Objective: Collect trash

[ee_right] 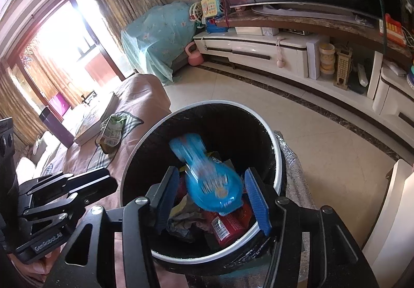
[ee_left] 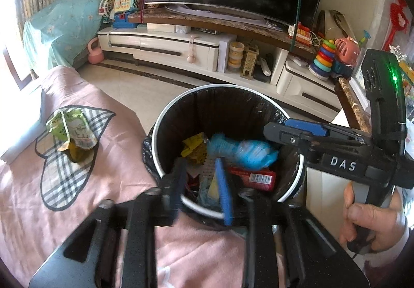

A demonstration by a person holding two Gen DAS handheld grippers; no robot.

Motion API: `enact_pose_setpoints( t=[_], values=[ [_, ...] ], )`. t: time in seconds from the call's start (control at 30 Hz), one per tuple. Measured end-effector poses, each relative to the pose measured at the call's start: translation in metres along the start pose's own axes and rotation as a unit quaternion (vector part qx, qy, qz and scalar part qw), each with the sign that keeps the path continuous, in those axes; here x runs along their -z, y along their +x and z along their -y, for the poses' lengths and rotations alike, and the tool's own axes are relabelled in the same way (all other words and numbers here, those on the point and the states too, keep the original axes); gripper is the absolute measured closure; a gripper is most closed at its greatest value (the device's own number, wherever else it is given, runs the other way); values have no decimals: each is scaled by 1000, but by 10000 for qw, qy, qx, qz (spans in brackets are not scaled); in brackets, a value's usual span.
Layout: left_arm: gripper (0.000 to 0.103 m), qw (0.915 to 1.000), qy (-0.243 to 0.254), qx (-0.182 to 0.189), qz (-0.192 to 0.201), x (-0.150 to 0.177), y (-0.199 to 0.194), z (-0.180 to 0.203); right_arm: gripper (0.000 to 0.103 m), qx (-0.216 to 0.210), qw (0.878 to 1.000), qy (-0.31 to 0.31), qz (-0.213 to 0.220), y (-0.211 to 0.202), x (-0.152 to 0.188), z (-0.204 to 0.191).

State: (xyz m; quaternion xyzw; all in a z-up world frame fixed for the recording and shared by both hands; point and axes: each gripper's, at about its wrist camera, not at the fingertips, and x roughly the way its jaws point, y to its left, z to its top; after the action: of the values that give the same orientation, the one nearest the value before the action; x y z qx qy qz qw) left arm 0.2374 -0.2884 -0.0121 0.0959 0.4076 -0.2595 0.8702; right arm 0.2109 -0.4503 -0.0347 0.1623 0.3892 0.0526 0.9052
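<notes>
Right gripper [ee_right: 211, 198] over the trash bin [ee_right: 278, 166], fingers spread wide, blue wrapper [ee_right: 207, 179] blurred between them and seemingly dropping in on top of the red packet [ee_right: 225, 228]. Best to hold above the rim until it settles. Left gripper [ee_left: 201, 184] spread too, holding nothing. Green snack bag [ee_left: 71, 130] lying on the pink cloth [ee_left: 108, 179] beside the bin, probably next; better pinched by its crumpled top.

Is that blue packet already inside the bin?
Inside: the blue packet shows blurred within the bin's rim, above the other rubbish, free of the open right gripper.
</notes>
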Motion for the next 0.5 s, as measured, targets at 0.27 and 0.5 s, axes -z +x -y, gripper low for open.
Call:
enact_pose_setpoints(
  t=[0.27,0.5],
  values=[
    [37,9995,-229,-165,171,23,-28,-11,24,-176,9991,209,315,-26,11,-5],
    [26,9981,-449,-249,352,57,-59,-18,4,-340,9972,324,577,-56,32,-20]
  ],
)
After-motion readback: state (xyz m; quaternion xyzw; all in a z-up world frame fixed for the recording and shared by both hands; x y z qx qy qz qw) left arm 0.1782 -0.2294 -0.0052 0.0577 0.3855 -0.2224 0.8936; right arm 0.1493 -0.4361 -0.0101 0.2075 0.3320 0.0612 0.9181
